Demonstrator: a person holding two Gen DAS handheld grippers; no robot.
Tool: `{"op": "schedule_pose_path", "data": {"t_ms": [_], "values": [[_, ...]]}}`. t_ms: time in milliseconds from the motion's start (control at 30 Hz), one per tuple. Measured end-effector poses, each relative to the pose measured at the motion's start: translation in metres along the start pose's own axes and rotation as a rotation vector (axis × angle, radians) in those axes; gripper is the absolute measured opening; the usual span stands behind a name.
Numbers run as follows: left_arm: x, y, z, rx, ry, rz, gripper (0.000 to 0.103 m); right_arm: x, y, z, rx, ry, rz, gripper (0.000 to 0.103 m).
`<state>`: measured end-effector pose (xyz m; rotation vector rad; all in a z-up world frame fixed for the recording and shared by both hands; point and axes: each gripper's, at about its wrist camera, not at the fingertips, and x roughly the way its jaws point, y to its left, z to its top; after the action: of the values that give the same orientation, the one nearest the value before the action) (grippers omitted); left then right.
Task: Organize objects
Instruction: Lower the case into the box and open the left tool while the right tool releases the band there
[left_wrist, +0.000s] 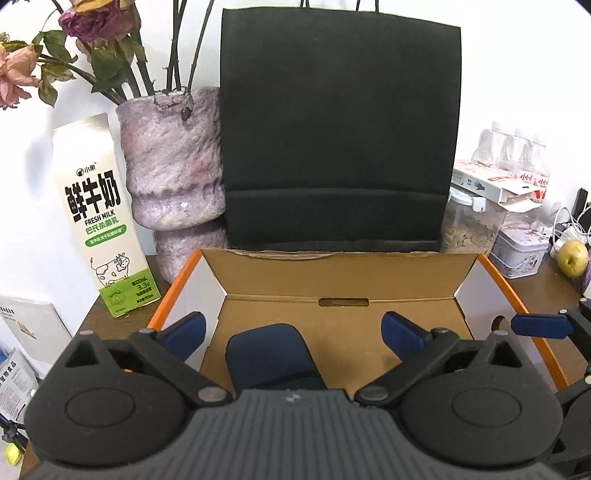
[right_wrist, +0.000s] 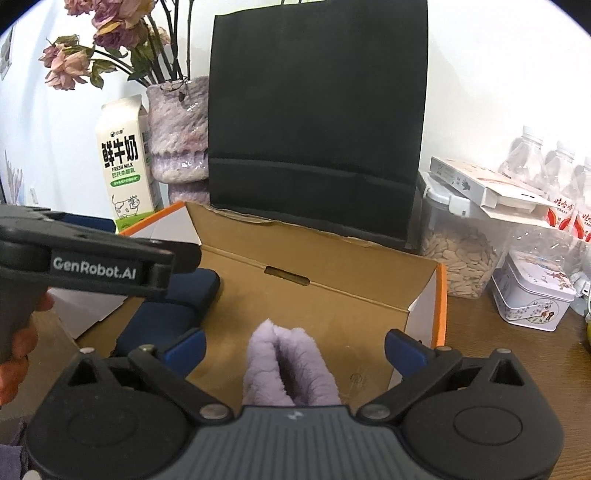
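An open cardboard box with orange edges sits on the brown table; it also shows in the right wrist view. A folded dark blue cloth lies on the box floor below my open left gripper. The cloth also shows at the left of the box in the right wrist view. A fluffy lilac fabric piece lies in the box between the spread fingers of my open right gripper. The left gripper's body hangs over the box's left side.
A black paper bag stands behind the box. A milk carton and a purple vase with dried roses stand left. A seed jar, a tin, water bottles and an apple are at the right.
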<state>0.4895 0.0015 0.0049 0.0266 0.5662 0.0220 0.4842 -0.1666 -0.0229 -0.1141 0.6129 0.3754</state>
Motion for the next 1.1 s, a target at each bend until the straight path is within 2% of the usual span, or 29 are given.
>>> {"op": "schedule_pose_path", "data": {"t_ms": [300,600,1100], "values": [[-0.023,0.008,0.007,-0.027,-0.013,0.010,0.103,-0.017,0.004,0.004,-0.011,-0.011,-0.001,0.103],[-0.060,0.007,0.008,-0.033,-0.033,0.020,0.103,-0.056,0.010,0.007,-0.012,-0.045,-0.005,0.103],[-0.138,0.017,-0.019,-0.053,-0.061,0.043,0.103,-0.135,0.035,-0.014,0.003,-0.107,-0.010,0.103]]}}
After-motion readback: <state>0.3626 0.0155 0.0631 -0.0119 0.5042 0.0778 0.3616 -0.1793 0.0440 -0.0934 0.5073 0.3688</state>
